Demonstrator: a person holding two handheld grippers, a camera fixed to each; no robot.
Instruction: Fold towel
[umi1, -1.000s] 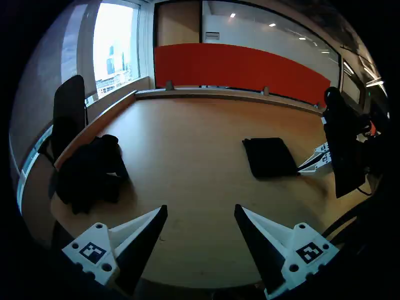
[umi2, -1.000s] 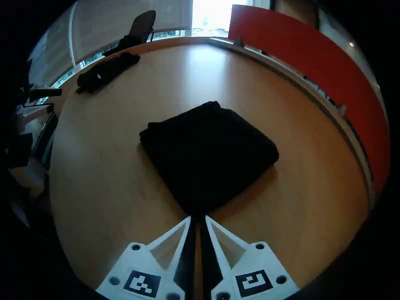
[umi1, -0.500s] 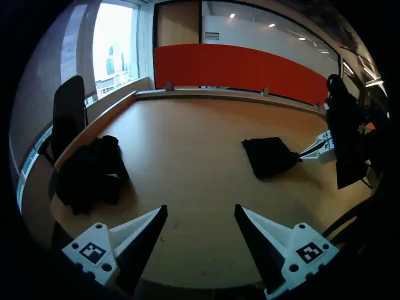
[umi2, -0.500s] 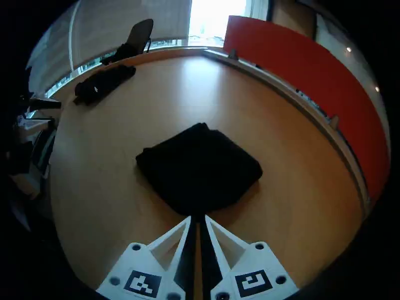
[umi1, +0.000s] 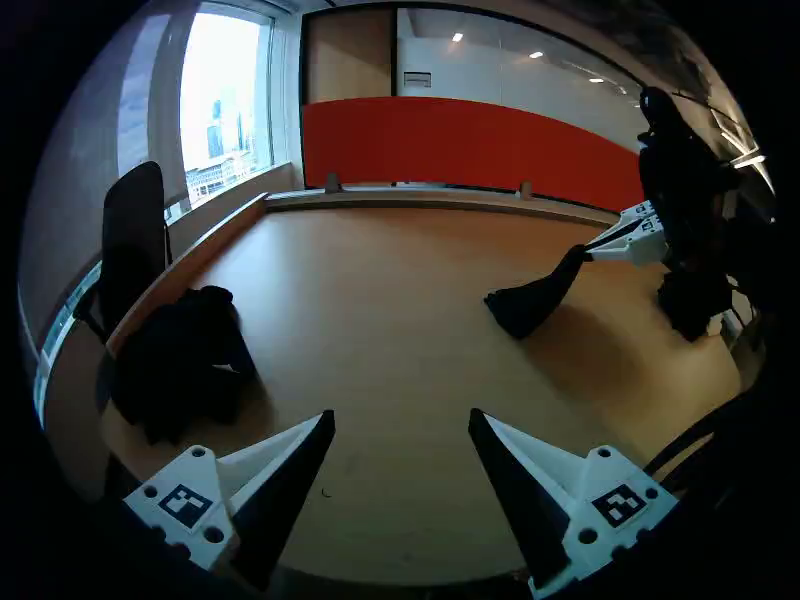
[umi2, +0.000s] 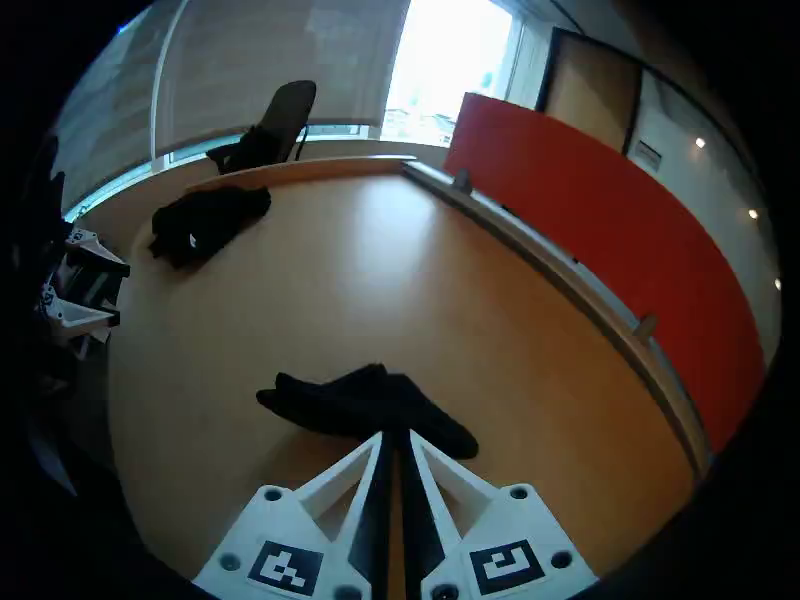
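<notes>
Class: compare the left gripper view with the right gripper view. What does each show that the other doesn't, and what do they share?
Left gripper view: the black towel side-on, one end held up by the right gripper, a person behind it. Right gripper view: that gripper's fingers shut on the towel, close up. Both: wooden table, red partition, chair, dark bundle.

Two white grippers: left gripper (umi1: 400, 415), right gripper (umi2: 398, 435). One black cloth towel (umi1: 528, 300). One dark crumpled bundle (umi1: 180, 360). One black office chair (umi1: 135, 235).
</notes>
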